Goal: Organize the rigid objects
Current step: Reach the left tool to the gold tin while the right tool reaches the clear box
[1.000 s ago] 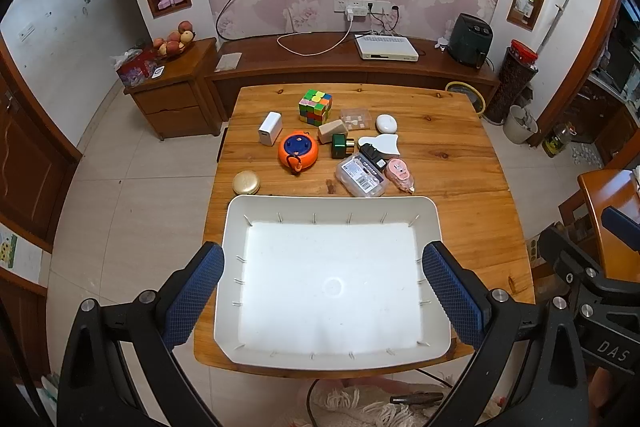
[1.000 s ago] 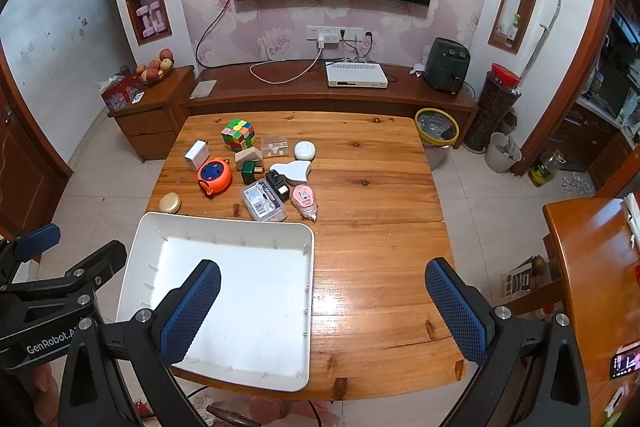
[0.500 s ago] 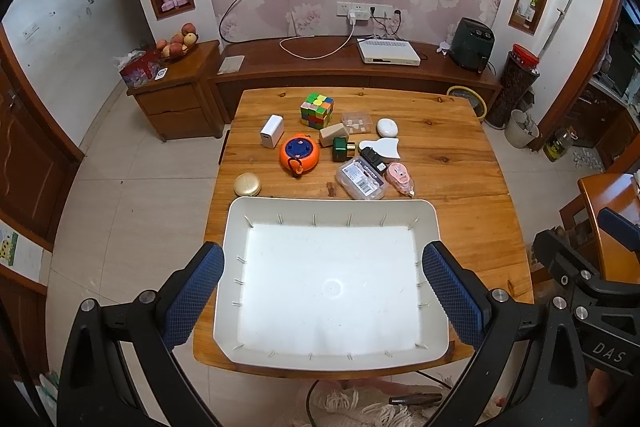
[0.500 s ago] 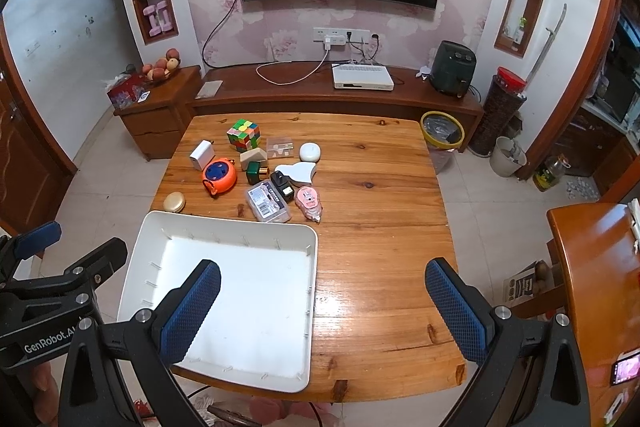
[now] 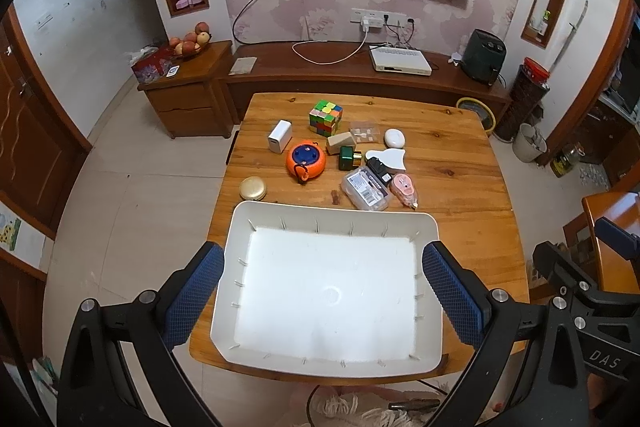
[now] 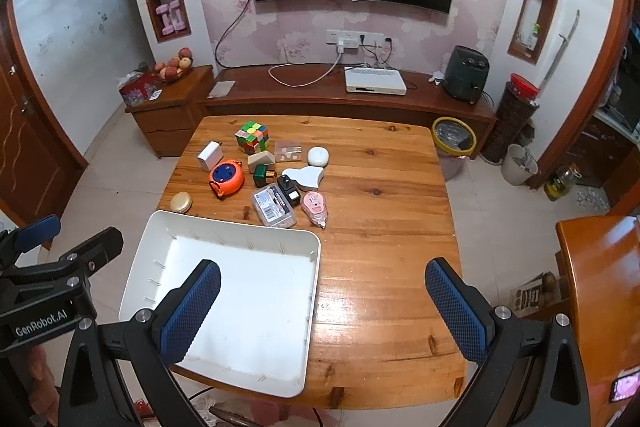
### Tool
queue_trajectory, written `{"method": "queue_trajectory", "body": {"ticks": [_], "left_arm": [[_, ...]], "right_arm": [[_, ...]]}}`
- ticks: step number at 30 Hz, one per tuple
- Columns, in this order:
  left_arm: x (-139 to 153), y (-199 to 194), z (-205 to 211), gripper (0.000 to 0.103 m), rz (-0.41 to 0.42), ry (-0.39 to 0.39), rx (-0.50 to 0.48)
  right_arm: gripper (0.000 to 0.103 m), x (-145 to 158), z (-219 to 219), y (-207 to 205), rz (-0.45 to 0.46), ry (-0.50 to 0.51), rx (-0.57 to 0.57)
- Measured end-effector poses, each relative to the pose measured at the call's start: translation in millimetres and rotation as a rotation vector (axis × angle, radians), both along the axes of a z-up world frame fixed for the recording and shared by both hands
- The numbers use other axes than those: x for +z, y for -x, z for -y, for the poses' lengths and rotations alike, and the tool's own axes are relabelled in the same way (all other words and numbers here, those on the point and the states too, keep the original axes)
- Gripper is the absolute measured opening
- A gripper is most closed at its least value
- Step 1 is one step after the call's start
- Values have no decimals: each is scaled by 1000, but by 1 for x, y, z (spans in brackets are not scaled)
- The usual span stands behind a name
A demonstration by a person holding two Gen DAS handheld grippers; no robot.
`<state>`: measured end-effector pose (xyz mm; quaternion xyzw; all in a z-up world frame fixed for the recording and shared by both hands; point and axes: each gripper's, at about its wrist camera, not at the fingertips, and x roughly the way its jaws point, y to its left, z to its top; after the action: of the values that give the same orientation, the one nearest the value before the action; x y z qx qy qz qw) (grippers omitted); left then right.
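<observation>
Open left tool above white tray, small objects beyond.

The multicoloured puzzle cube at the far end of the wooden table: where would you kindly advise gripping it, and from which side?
Grip the multicoloured puzzle cube across two opposite flat side faces, coming down from above. It stands square on the wooden table, so those faces are parallel and suit two fingers. The white rectangular charger block lies apart to its left, and the beige wedge-shaped block sits close in front, so a top approach looks clearest.

"GenRobot.AI" on left gripper; "DAS" on right gripper
</observation>
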<state>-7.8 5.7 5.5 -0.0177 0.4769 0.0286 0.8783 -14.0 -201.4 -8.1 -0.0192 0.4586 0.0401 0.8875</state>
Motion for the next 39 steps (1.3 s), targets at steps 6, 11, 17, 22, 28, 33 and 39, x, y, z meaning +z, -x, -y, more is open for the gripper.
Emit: {"method": "queue_trajectory", "body": {"ticks": [6, 11, 17, 22, 28, 33, 39], "left_arm": [[1, -4, 2, 100, -4, -23, 31], [4, -13, -9, 100, -40, -1, 52], [13, -31, -51, 100, -38, 19, 154], [13, -60, -92, 100, -32, 14, 221], [-23, -108, -125, 100, -113, 11, 215], [-90, -161, -144, 100, -270, 57, 161], [-172, -207, -160, 100, -462, 136, 148]], "right_arm": [[102, -3, 7, -10, 16, -17, 45], [102, -10, 5, -19, 19, -58, 108], [102, -20, -10, -33, 17, -86, 187], [102, -34, -26, -57, -27, -71, 209], [102, -51, -42, -102, -76, -42, 202], [102, -86, -55, -153, -185, -51, 191], [102, -141, -67, -209, -351, -144, 198]]}}
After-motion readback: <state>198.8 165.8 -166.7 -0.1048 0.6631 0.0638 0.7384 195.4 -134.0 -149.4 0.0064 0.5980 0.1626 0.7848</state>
